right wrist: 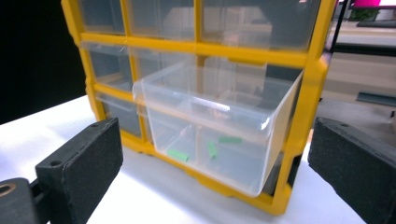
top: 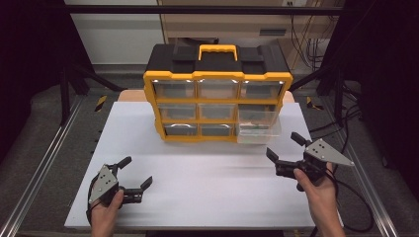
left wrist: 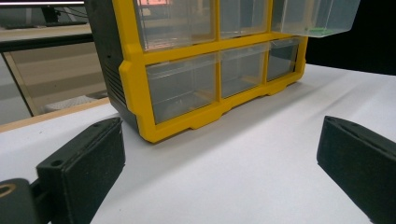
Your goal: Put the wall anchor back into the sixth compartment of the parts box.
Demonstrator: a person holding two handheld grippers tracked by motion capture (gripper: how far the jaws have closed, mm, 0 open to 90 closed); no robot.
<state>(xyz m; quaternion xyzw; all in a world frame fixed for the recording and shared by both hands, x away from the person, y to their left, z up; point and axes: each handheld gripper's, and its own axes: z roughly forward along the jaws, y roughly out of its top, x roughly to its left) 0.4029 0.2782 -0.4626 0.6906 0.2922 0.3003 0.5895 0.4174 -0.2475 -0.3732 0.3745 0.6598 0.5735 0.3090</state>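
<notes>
A yellow and black drawer cabinet (top: 217, 94) with a yellow handle stands at the back of the white table (top: 207, 197). Its clear middle-row right drawer (top: 257, 126) is pulled out. In the right gripper view this drawer (right wrist: 219, 121) holds a few small green pieces (right wrist: 177, 155). My right gripper (top: 282, 144) is open, just in front of and right of the drawer, with nothing between its jaws. My left gripper (top: 137, 171) is open near the table's front left, far from the cabinet (left wrist: 210, 70), and holds nothing.
The other clear drawers (top: 175, 90) sit pushed in. Metal frame rails (top: 44, 163) run along both sides of the table. Cables (top: 356, 197) trail off at the right. Bare white table lies between the two grippers.
</notes>
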